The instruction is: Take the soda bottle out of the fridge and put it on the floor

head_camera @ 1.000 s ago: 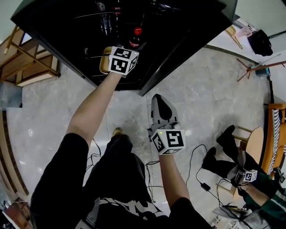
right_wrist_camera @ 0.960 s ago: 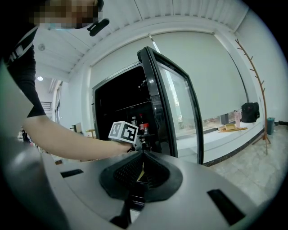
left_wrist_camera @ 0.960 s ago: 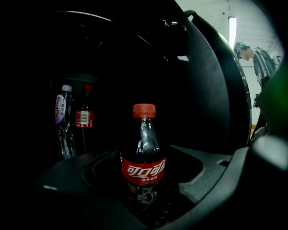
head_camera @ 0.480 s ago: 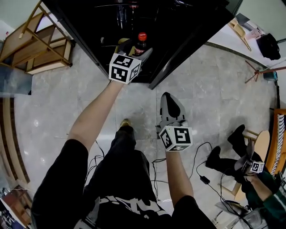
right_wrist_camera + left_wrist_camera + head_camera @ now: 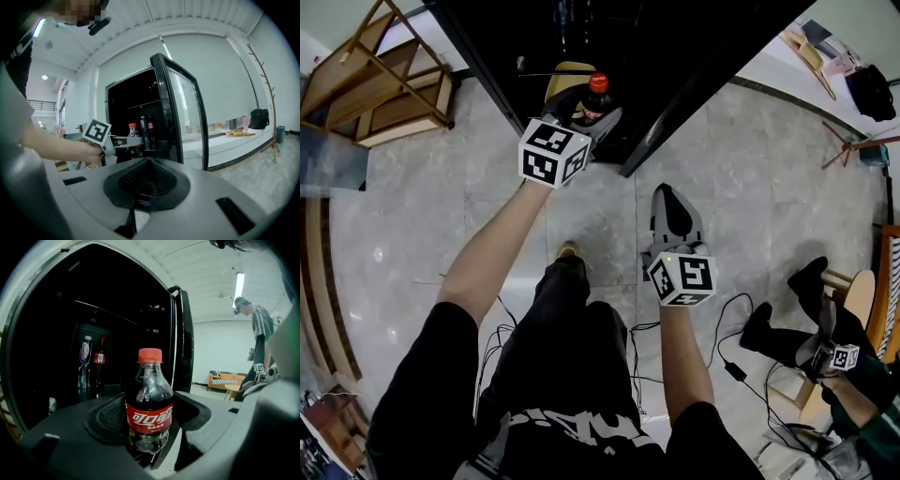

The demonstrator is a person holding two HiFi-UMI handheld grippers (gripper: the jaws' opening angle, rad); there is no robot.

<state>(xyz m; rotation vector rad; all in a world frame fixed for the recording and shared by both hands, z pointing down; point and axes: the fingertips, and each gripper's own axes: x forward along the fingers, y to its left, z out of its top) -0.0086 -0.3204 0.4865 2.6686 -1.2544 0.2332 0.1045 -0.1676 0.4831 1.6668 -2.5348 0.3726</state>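
Closest in, the right gripper [image 5: 673, 204] hangs low over the pale grey stone-tiled floor [image 5: 422, 216]. Its jaws are pressed together with nothing between them, so that hand is spare.

Further out, the left gripper [image 5: 581, 108] has the prize. The small clear plastic soda bottle [image 5: 149, 401], with dark cola inside, a red cap and a red label, stands upright between widely spread jaws. They are clamped on its body at the label and below. The bottle is off any shelf, in the air right at the mouth of the tall black fridge [image 5: 703, 47], with the glass door [image 5: 180, 117] swung open beside it.

Deeper in the dark cabinet, a clear bottle with a purple label [image 5: 85, 363] and a second cola bottle [image 5: 99, 361] stand on a shelf.

Handling call: it looks full, so it should feel weighty for its size and stiff under the pads. The smooth plastic may be slick if chilled. The label band is the sensible place to hold. With that narrow base, I'd say it wants setting down dead upright before the jaws let go. The task looks roughly halfway done, with the floor placement not yet made.
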